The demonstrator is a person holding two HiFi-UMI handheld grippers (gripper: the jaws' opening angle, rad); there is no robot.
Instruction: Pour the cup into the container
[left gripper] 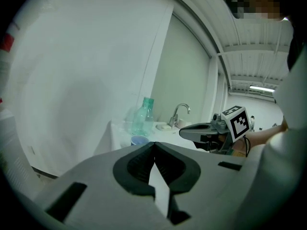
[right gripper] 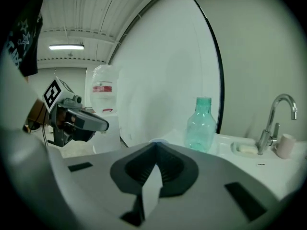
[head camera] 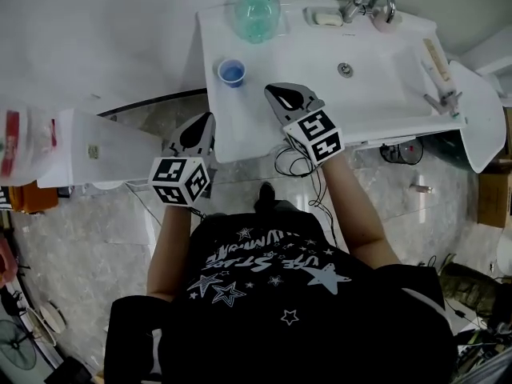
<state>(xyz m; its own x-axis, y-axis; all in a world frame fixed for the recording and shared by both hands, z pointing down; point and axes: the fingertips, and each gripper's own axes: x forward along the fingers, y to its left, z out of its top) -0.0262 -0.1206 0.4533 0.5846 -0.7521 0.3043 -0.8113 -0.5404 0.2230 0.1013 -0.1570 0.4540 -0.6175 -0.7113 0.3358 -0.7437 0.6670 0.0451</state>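
Observation:
A small blue cup (head camera: 231, 72) stands upright on the white sink counter (head camera: 264, 126), near its left edge. Behind it a clear green plastic bottle (head camera: 257, 10) stands without a cap. My right gripper (head camera: 270, 91) hovers over the counter just right of the cup, jaws shut and holding nothing. Lower and to the left, off the counter's front-left corner, my left gripper (head camera: 211, 117) is also shut and holds nothing. The left gripper view shows the bottle (left gripper: 144, 116), the cup (left gripper: 139, 140) and the right gripper (left gripper: 201, 131). Over the right gripper's shut jaws the bottle (right gripper: 200, 126) is ahead.
A chrome faucet (head camera: 368, 2), a soap bar (head camera: 326, 18) and a drain (head camera: 345, 70) belong to the basin. Toothbrush items (head camera: 438, 66) lie on its right rim. A white water dispenser with a jug (head camera: 28, 146) stands left of the counter. Cables (head camera: 292, 165) hang below the counter edge.

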